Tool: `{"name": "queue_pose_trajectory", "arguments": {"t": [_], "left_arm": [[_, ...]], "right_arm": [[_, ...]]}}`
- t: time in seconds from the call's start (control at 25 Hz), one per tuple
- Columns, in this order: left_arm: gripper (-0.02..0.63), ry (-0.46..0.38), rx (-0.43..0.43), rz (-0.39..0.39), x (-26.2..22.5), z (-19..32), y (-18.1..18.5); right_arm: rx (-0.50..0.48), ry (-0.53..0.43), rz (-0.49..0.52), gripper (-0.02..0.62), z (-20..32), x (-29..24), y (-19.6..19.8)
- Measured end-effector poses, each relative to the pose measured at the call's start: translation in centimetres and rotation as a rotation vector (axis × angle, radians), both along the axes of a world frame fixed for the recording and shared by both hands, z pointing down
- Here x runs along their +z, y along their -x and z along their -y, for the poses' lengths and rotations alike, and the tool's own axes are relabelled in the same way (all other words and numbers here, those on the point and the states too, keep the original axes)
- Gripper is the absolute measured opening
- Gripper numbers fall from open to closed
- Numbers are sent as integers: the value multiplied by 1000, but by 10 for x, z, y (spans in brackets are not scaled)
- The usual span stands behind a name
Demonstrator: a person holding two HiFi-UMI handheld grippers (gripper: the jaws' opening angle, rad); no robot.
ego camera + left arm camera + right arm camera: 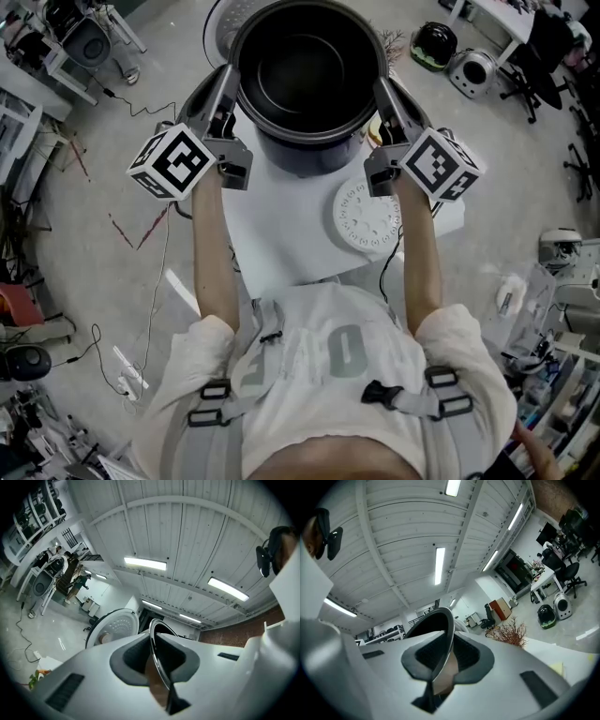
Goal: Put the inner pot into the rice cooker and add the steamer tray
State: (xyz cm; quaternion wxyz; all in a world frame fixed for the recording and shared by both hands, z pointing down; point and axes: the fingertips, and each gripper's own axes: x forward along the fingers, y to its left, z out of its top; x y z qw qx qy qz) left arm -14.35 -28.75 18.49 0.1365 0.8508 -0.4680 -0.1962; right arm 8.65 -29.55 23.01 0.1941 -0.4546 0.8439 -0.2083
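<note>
In the head view we hold the inner pot (309,75) up above the white table (272,234), the left gripper (229,89) pinching its left side and the right gripper (382,94) its right side. The steamer tray (367,216) lies on the table, near us on the right. In the left gripper view the jaws are closed on the thin rim (157,653), and the rice cooker's open lid (112,630) shows past the pot, far and left. In the right gripper view the jaws pinch the rim too; we think the pot must go farther away, then down
</note>
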Motion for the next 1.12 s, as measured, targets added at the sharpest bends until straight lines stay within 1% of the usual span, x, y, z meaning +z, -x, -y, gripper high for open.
{"name": "queue_pose_trajectory", "arguments": {"t": [0.32,0.76,1.0,1.12], "left_arm": [[43,77,0,14,32,29,0],[43,200,4,61,87,45,7],[43,253,-4,32,120,65,12],[44,269,-6,53,129,71,9]], "right_arm": [[17,83,-15,54,20,30,-2],[21,206,-63,57,30,77,5],[19,250,-102,58,47,100,9],[25,264,-123,61,53,108,6]]}}
